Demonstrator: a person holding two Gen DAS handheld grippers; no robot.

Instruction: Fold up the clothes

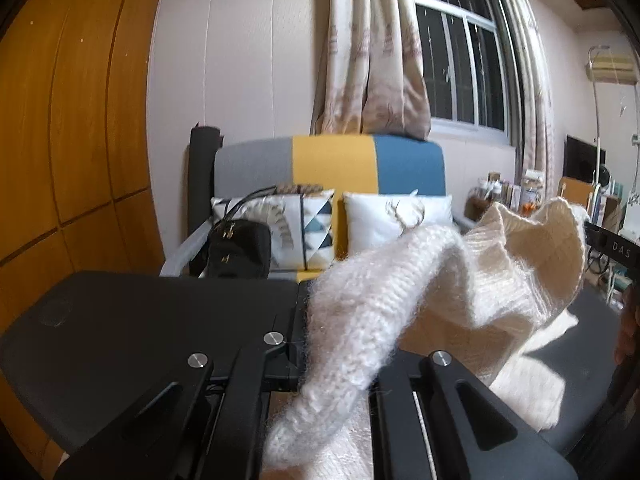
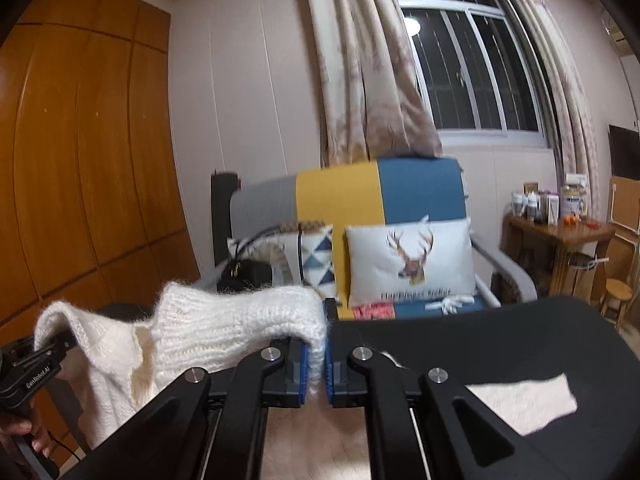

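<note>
A fluffy white knit sweater [image 1: 400, 300] is lifted above a black table [image 1: 140, 320]. In the left wrist view it drapes over my left gripper [image 1: 332, 364], whose jaws are closed on a fold of the knit; the fingertips are hidden by the fabric. In the right wrist view my right gripper [image 2: 316, 364] is shut on an edge of the same sweater [image 2: 224, 320], pinched between its blue pads [image 2: 303, 368]. The sweater hangs between both grippers. The left gripper's body [image 2: 36, 364] shows at the far left of the right view.
The black table [image 2: 480, 344] lies below, with a part of the sweater [image 2: 524, 404] on it. Behind stands a grey, yellow and blue sofa [image 2: 380, 192] with cushions and a black bag [image 1: 240, 248]. A wooden wardrobe [image 1: 72, 120] is left, a cluttered side table [image 2: 560, 232] right.
</note>
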